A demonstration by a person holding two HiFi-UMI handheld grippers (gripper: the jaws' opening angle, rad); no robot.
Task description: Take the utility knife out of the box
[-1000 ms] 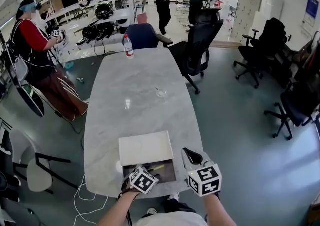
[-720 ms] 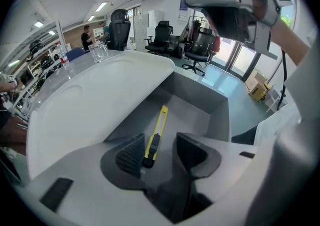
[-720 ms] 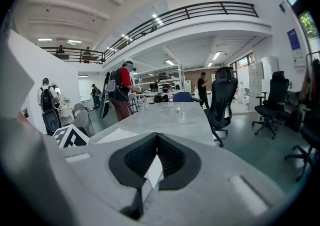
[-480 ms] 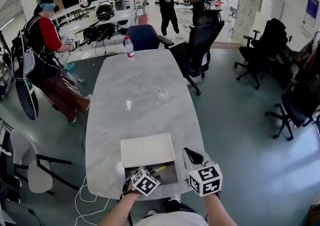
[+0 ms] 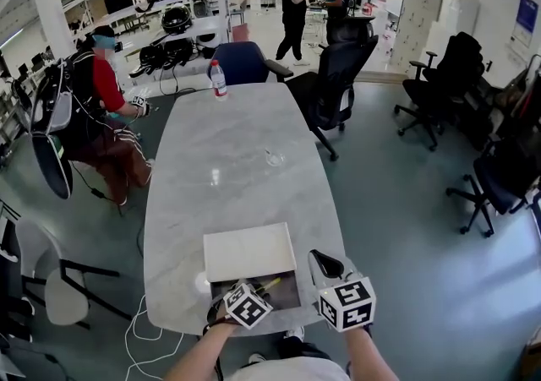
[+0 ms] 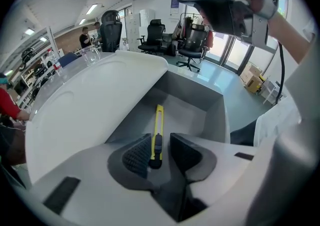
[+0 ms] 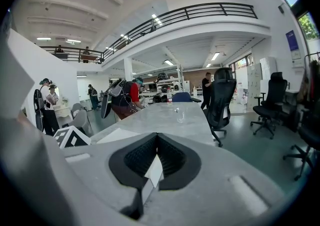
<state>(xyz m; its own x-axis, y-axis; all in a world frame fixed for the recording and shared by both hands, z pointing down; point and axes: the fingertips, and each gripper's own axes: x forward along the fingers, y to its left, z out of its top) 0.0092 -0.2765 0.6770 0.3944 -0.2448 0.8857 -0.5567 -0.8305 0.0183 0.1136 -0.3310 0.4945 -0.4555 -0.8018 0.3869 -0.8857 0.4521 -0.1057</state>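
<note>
Yellow utility knife (image 6: 158, 130) lies on the floor of the box (image 6: 196, 88), black end between the pads of the left hand-held gripper (image 6: 160, 144), whose jaws have just been closing to a slim gap, not quite pinching, so a lift looks near; right hand-held gripper (image 7: 157, 159) clamps a white edge, seemingly the box's.

Left gripper (image 6: 160, 151) closing about utility knife (image 6: 159, 120)

A long grey marble table (image 5: 228, 130) runs from near to far; an open white box (image 5: 248, 251) sits at its near end, close to the near edge; a clear glass (image 5: 272, 155) stands around the middle, toward the right side; a water bottle (image 5: 218, 79) stands upright at the far end, slightly left of centre.
</note>
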